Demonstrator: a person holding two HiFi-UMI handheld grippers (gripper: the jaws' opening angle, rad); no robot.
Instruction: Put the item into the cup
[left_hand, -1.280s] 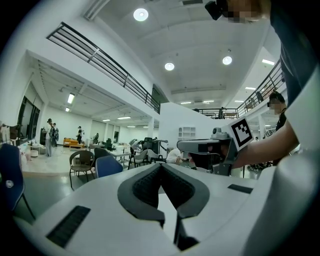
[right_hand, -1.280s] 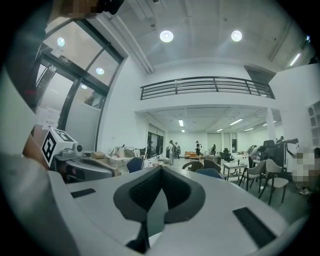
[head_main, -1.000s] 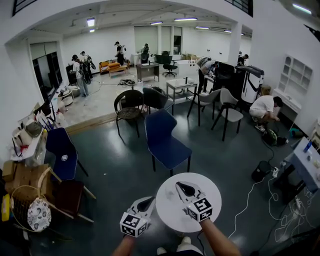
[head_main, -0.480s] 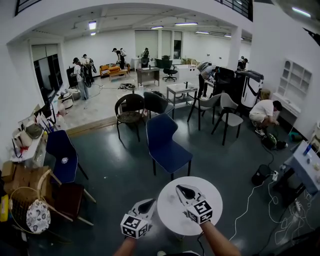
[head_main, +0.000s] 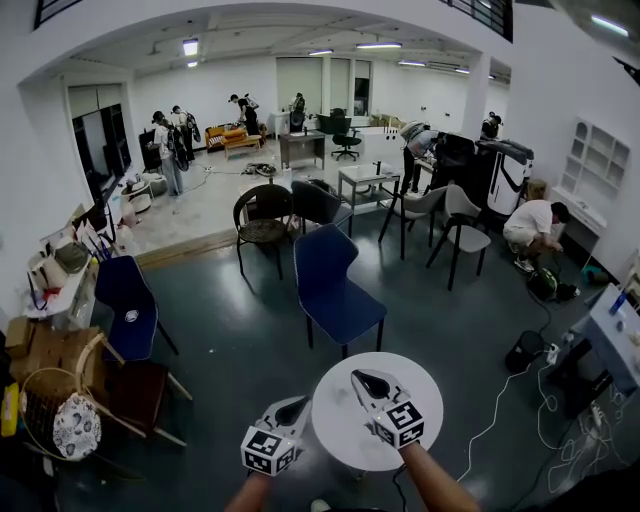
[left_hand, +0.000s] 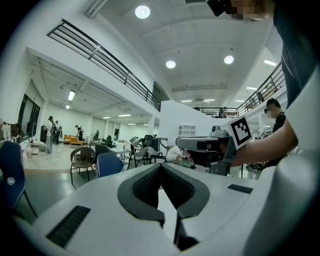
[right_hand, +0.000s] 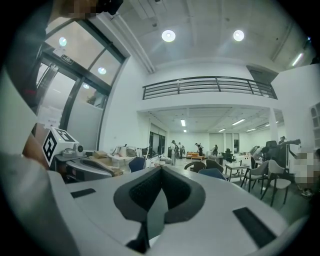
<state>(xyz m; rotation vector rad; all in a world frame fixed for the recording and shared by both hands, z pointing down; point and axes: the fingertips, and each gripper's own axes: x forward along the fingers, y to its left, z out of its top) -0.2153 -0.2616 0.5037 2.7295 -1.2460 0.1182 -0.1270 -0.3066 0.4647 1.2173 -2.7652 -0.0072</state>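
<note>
In the head view, the round white pedestal table (head_main: 345, 447) shows neither cup nor item on its top, and none can be seen around it. The task therefore looks unstarted: finding the item, gripping it and dropping it into the cup are all left to do. The left gripper (head_main: 299, 403) hovers just off the table's left edge, the right gripper (head_main: 361, 378) over its top. In the left gripper view the dark jaws meet at their tips with nothing between them. In the right gripper view the jaws are likewise pressed together and empty
</note>
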